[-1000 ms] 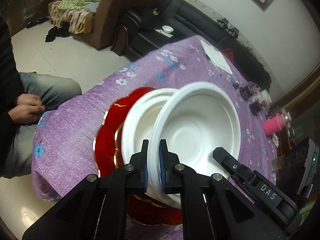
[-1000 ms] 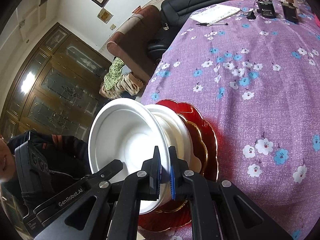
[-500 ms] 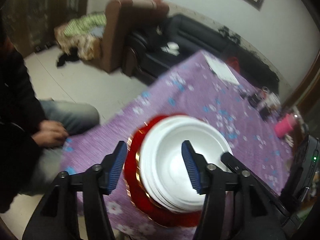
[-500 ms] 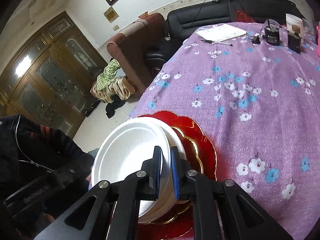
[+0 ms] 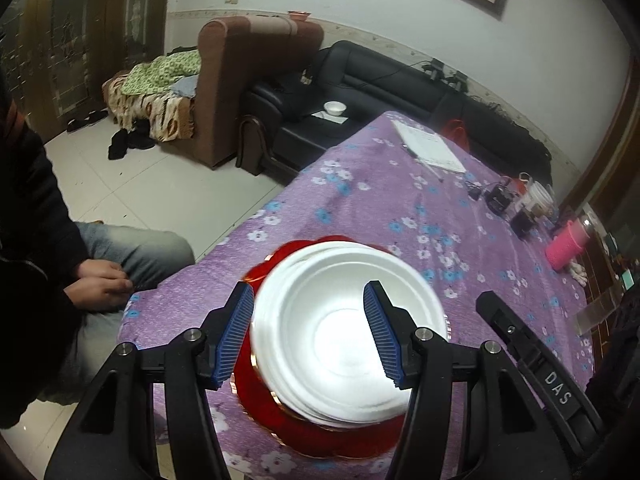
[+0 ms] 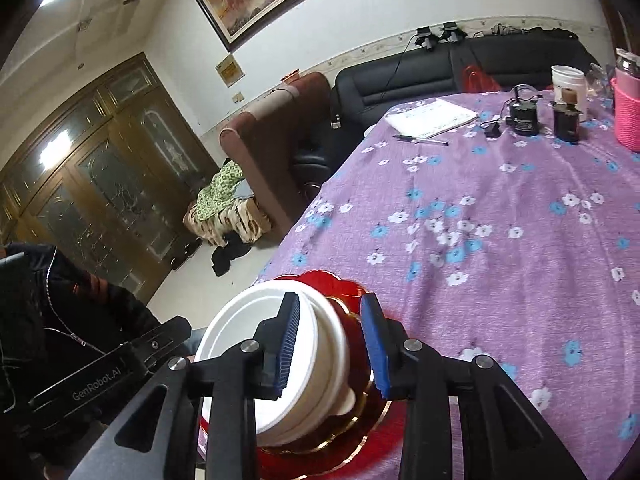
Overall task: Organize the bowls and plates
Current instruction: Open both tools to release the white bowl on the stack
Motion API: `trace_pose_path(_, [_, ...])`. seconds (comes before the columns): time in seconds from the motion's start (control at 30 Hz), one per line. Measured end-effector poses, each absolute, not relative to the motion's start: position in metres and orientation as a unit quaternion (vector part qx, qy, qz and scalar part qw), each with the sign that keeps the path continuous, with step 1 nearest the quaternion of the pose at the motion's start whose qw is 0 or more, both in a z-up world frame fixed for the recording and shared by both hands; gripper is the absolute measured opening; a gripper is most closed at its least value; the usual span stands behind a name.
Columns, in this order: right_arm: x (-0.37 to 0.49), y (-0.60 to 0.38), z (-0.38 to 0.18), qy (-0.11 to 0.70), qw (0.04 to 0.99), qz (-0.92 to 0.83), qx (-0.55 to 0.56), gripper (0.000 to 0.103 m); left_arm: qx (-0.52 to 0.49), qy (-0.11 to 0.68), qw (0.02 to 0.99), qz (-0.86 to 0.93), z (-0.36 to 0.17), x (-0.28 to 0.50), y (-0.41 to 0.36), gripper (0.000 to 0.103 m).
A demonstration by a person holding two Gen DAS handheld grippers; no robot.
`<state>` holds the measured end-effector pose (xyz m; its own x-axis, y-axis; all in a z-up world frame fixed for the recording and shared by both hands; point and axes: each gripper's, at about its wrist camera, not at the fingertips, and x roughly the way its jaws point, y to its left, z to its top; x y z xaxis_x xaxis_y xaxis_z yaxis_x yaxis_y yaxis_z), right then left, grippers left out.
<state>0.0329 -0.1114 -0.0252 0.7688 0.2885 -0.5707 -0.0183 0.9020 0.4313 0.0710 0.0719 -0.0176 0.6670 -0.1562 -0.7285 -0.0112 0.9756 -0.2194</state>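
The left wrist view looks steeply down between the left tongs (image 5: 308, 336) onto the white bowls (image 5: 344, 344), close. The right wrist view faces across the table (image 6: 500, 240), bowls (image 6: 256, 364) between the right tongs (image 6: 330, 350).

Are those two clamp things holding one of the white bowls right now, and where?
No. The left tool and right tool are both open, holding nothing; the white bowls sit stacked on the red plate.

Matt white foam bowls (image 5: 344, 344) on glossy red plate (image 5: 336, 436), woven purple tablecloth (image 6: 520, 240).
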Motion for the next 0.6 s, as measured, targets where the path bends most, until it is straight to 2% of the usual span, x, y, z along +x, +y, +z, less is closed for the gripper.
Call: trace_pose_path(0.6, [-0.003,-0.178,-0.030,0.319,0.918,0.047,0.232,0.035,-0.044,0.387,0.912,-0.124,-0.011,0.046,-0.026,0.056])
